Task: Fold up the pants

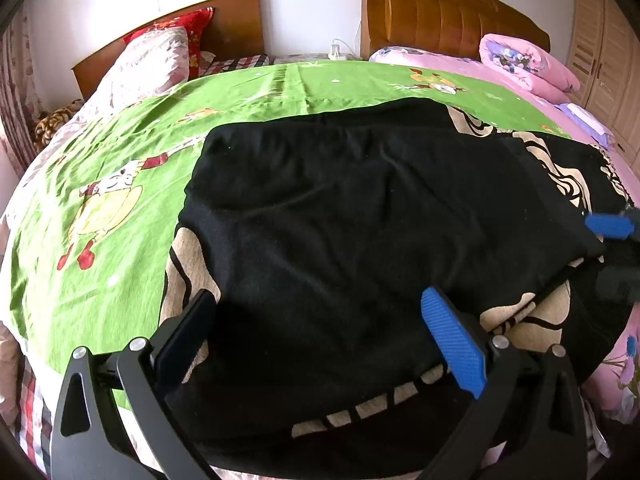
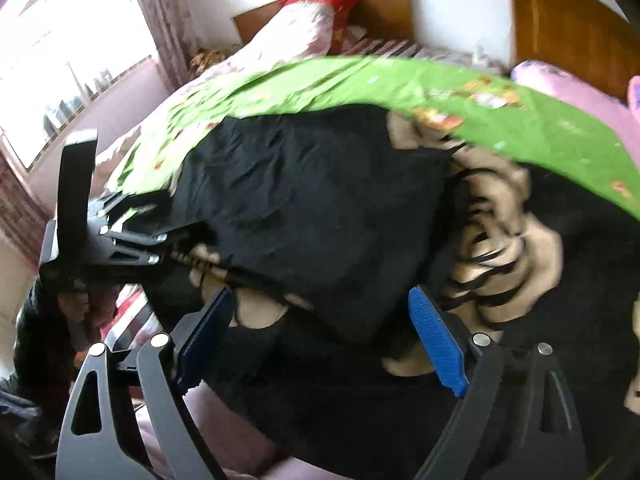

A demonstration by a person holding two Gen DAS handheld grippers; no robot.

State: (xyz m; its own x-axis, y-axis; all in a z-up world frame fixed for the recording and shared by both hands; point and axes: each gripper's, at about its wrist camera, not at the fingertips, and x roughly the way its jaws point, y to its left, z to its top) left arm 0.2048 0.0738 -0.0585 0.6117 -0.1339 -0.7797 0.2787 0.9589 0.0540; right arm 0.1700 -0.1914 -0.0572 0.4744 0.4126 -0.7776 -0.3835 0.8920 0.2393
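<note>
The black pants point(image 1: 340, 208) lie folded into a broad flat rectangle on a black-and-beige patterned blanket point(image 1: 532, 312) on the bed. They also show in the right wrist view point(image 2: 312, 200). My left gripper point(image 1: 320, 304) is open, its fingers wide apart just above the pants' near edge. My right gripper point(image 2: 320, 304) is open too, hovering over the pants' near right corner; it shows as a blue pad at the right edge of the left wrist view point(image 1: 608, 226). The left gripper's body appears at the left of the right wrist view point(image 2: 120, 236). The right view is motion-blurred.
A green cartoon-print sheet point(image 1: 120, 168) covers the bed beyond and left of the blanket. Pillows point(image 1: 152, 60) and a pink folded quilt point(image 1: 528, 64) lie by the wooden headboards point(image 1: 448, 16). A wardrobe point(image 1: 604, 52) stands right; a curtained window point(image 2: 60, 60) is at left.
</note>
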